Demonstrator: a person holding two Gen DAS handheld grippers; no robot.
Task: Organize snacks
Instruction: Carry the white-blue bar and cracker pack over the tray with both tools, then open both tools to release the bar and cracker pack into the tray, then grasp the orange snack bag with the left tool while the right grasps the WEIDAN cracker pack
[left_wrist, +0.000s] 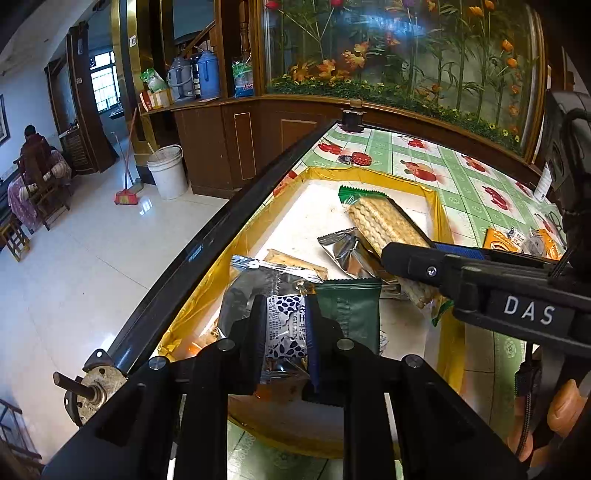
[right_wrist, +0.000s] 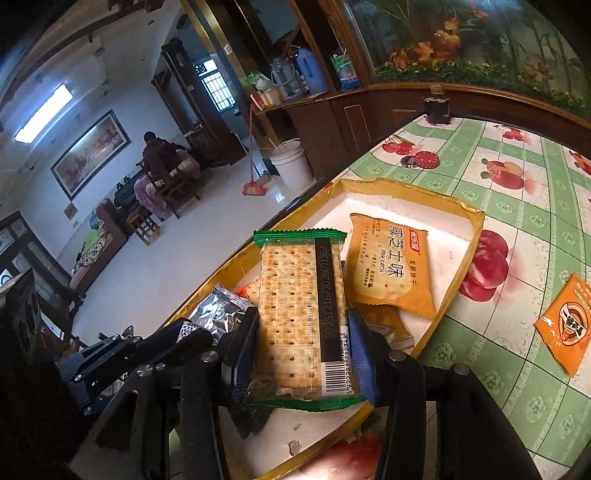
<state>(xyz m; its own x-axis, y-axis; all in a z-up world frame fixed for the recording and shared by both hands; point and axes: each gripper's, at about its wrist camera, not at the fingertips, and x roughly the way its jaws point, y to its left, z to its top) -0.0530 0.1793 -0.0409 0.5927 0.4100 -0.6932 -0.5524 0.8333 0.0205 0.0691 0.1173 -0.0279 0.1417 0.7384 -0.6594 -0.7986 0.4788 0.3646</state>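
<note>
While both grippers grip snacks: gold tray (right_wrist: 476, 225) with orange biscuit pack (right_wrist: 393, 266), left gripper (left_wrist: 286, 325) on white-blue packet (left_wrist: 286, 328), right gripper (right_wrist: 303, 354) on crackers (right_wrist: 301, 317).

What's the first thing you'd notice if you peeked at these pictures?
The big clear cracker pack with green ends, pinched in the right claw above the gold-edged tray. Next, the left claw squeezing a small white packet with blue leaf dots over the same tray. An orange snack bag lies inside the tray.
</note>
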